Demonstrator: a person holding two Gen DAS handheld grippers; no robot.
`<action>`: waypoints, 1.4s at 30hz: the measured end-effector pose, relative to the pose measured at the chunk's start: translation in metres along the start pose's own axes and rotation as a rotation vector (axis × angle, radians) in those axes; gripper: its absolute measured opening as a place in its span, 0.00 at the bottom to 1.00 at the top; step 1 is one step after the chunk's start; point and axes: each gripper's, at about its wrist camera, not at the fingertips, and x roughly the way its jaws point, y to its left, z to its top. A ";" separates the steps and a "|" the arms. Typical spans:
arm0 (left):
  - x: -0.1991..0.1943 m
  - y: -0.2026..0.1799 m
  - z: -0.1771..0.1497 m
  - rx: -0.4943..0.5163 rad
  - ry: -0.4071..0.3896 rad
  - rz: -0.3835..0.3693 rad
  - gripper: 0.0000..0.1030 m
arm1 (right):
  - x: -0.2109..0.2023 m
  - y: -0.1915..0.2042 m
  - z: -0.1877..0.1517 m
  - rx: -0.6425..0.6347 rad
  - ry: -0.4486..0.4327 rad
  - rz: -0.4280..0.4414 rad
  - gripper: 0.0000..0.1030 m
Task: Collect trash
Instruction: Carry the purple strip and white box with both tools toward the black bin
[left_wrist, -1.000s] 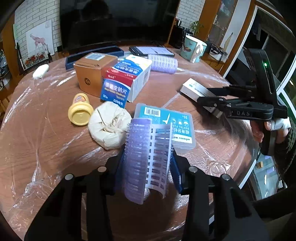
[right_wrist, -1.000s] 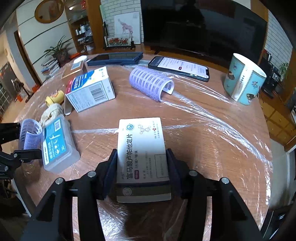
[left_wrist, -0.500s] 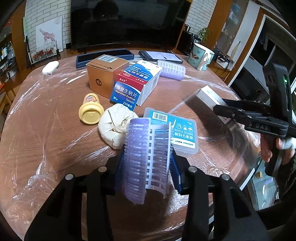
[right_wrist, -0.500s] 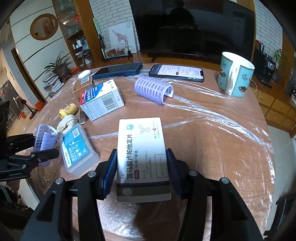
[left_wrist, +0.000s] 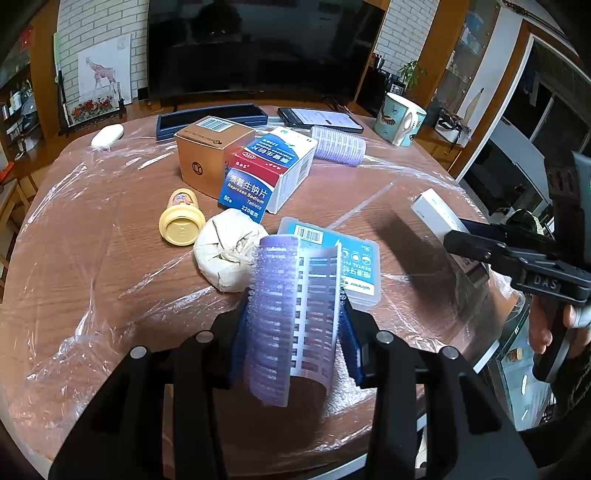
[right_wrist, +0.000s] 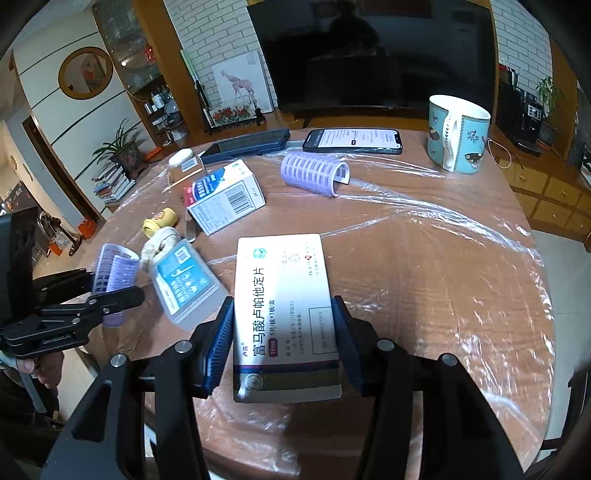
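Note:
My left gripper (left_wrist: 293, 325) is shut on a purple hair roller (left_wrist: 291, 314) and holds it above the near table edge; it also shows in the right wrist view (right_wrist: 114, 280). My right gripper (right_wrist: 282, 332) is shut on a white medicine box (right_wrist: 284, 314) and holds it above the table; the box also shows in the left wrist view (left_wrist: 443, 225). On the table lie a blue dental floss case (left_wrist: 343, 262), a crumpled paper wad (left_wrist: 225, 247), a yellow cap bottle (left_wrist: 181, 218), a blue-red tablet box (left_wrist: 266, 173), a brown carton (left_wrist: 207, 151) and a second purple roller (right_wrist: 314, 173).
The round wooden table (right_wrist: 424, 258) is covered in wrinkled plastic film. At the back stand a teal mug (right_wrist: 456, 133), a phone (right_wrist: 351, 140), a dark blue case (left_wrist: 210, 118) and a white mouse-like object (left_wrist: 107, 134). A television stands behind.
Both grippers have lifted and drawn back from the table with their loads. The table items have not moved.

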 end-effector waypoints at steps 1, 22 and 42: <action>-0.001 -0.001 0.000 0.001 -0.002 0.001 0.43 | -0.002 0.000 -0.001 0.003 -0.003 0.003 0.50; -0.023 -0.029 -0.014 0.023 -0.028 -0.003 0.43 | -0.050 0.014 -0.027 -0.008 -0.047 0.037 0.50; -0.037 -0.058 -0.042 0.049 -0.024 -0.014 0.43 | -0.070 0.033 -0.066 -0.042 -0.013 0.074 0.50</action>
